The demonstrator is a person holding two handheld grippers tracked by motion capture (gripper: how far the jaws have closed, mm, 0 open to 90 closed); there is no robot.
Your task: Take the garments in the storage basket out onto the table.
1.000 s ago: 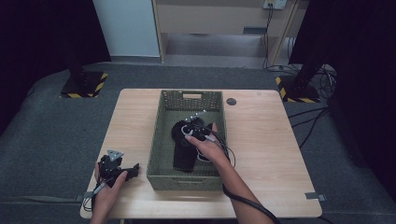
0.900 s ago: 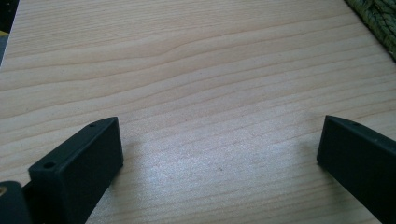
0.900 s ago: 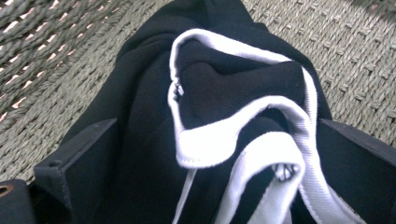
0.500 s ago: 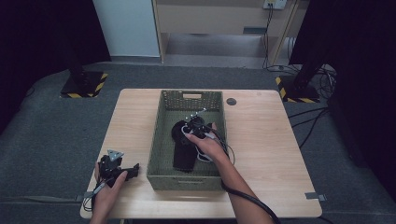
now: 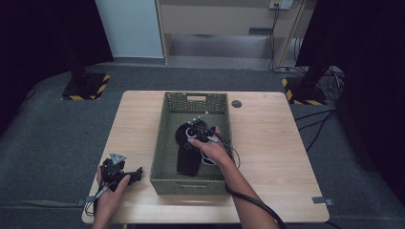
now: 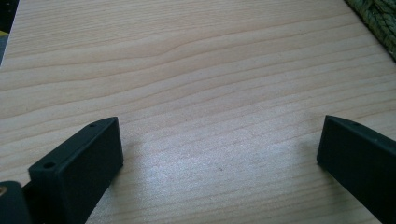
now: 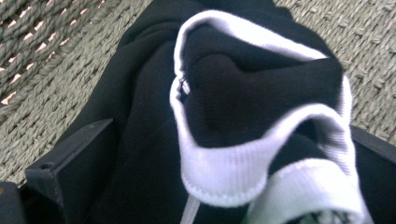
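Observation:
A green woven basket (image 5: 160,143) stands in the middle of the wooden table (image 5: 267,138). Inside it lies a black garment (image 5: 187,160) with a white ribbed trim (image 7: 219,182). My right gripper (image 5: 193,130) is low in the basket at the garment's far end. Its jaws stand wide apart, with the bunched cloth (image 7: 140,140) between them above the basket's floor (image 7: 37,79). My left gripper (image 5: 136,172) rests on the table's front left corner, left of the basket. It (image 6: 219,135) is open over bare wood (image 6: 187,70) with nothing between its jaws.
A small dark disc (image 5: 236,103) lies on the table right of the basket's far corner. The basket's edge (image 6: 378,14) shows at the top right of the left gripper view. Stands with yellow-black bases (image 5: 86,88) sit on the floor beyond the table.
My right gripper has crept slightly farther into the basket over the garment. The left gripper has not moved.

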